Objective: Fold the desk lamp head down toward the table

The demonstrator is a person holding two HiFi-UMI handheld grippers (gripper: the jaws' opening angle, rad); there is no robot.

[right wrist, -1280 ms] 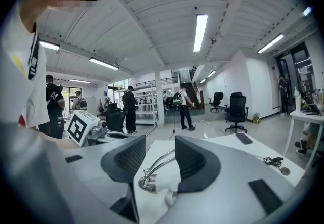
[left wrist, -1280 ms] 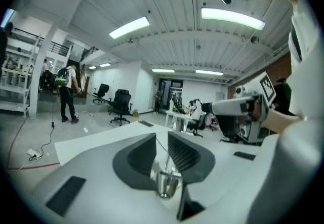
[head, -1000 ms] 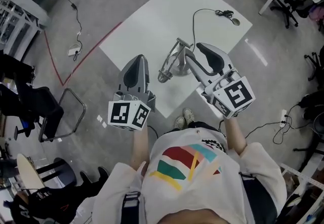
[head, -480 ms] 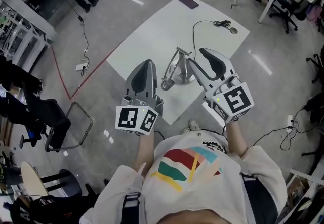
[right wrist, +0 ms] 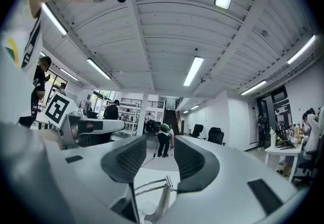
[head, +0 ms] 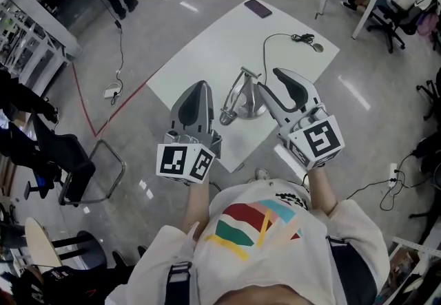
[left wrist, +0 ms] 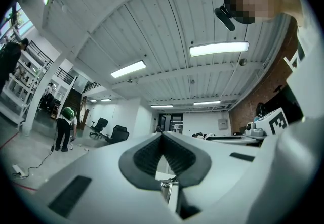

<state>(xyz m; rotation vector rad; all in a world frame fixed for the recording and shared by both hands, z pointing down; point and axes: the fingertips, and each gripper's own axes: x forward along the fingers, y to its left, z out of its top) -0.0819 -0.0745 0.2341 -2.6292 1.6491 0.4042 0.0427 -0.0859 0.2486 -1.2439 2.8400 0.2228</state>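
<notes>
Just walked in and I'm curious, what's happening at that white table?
A person holds a gripper in each hand above a white table with a metal desk lamp on it. Neither grips the lamp: the left gripper is shut and empty, the right gripper open. The lamp's head looks already low, near the tabletop.

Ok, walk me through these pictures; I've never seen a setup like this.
A person stands over a white table with a hand-held gripping tool in each hand. The big picture comes from a camera on their head, looking down. The other two come from cameras riding on each tool, looking along its jaws. On the table are a folding metal desk lamp, a cable and a dark flat thing at the far corner. The left tool is closed and empty. The right tool is open and holds nothing.
</notes>
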